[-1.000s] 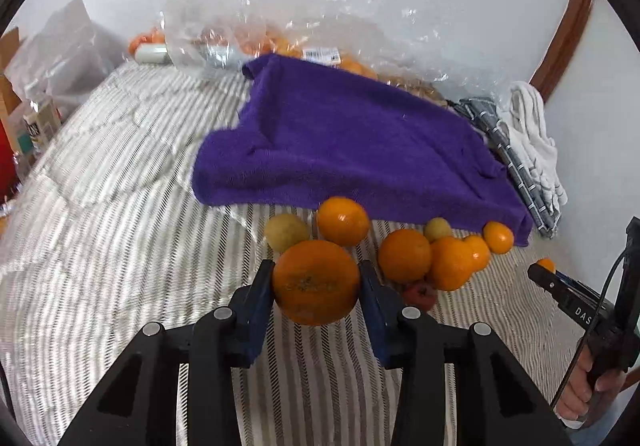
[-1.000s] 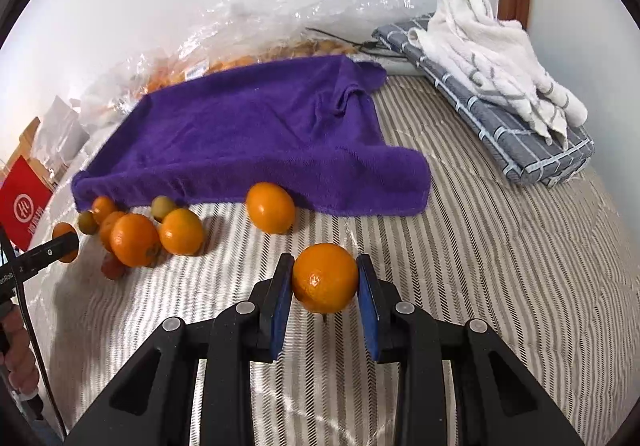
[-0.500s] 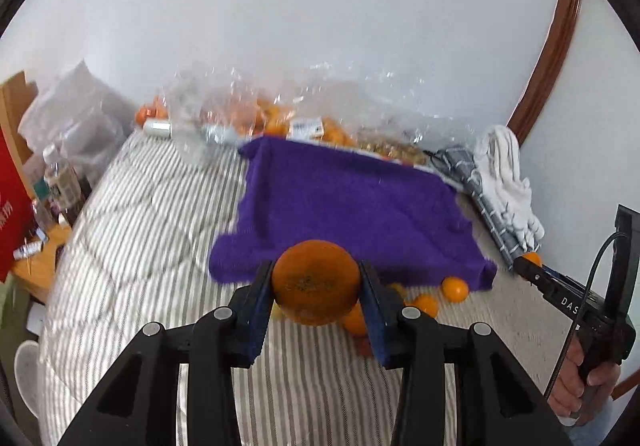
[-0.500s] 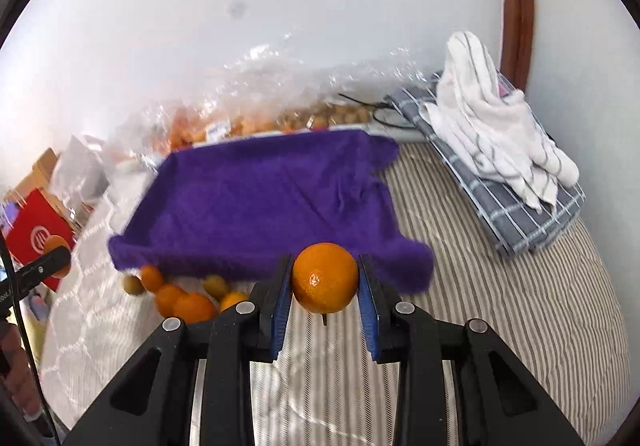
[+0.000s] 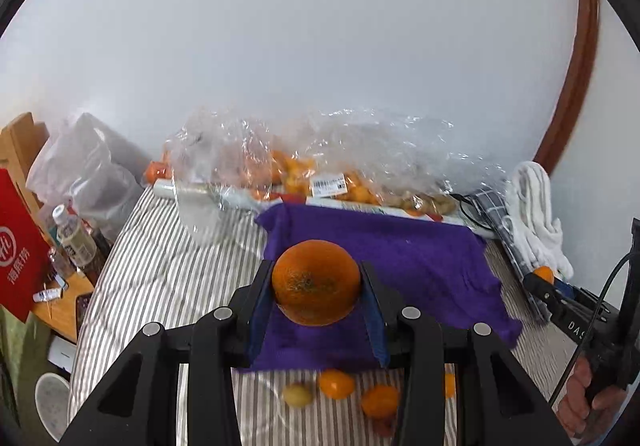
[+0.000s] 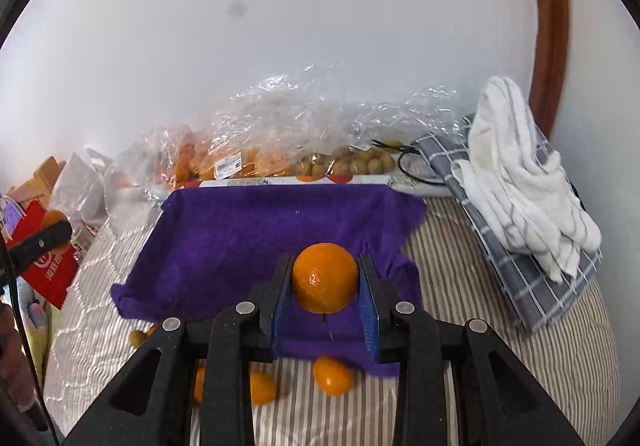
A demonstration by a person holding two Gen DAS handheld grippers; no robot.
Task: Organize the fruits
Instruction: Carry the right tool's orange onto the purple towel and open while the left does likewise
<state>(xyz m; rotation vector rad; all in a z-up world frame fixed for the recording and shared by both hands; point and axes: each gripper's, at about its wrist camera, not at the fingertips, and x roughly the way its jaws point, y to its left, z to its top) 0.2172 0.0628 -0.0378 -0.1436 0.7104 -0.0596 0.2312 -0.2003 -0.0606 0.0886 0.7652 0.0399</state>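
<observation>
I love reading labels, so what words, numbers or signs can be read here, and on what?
"海底捞": white print on the red bag.
"DAS", then cut off: side of the right claw.
White sticker on the clear plastic bag: barcode and print too small to read.
Bottle label: too blurred to read.

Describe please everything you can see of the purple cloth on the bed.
The purple cloth looks like a soft, fuzzy towel of one deep violet colour. It lies spread out nearly flat on the striped bedcover, with wavy, slightly rumpled edges and a fold at its far right corner. Its far edge reaches the clear plastic bags of fruit by the wall. No fruit is seen lying on it; loose oranges sit on the bedcover just off its near edge.
</observation>
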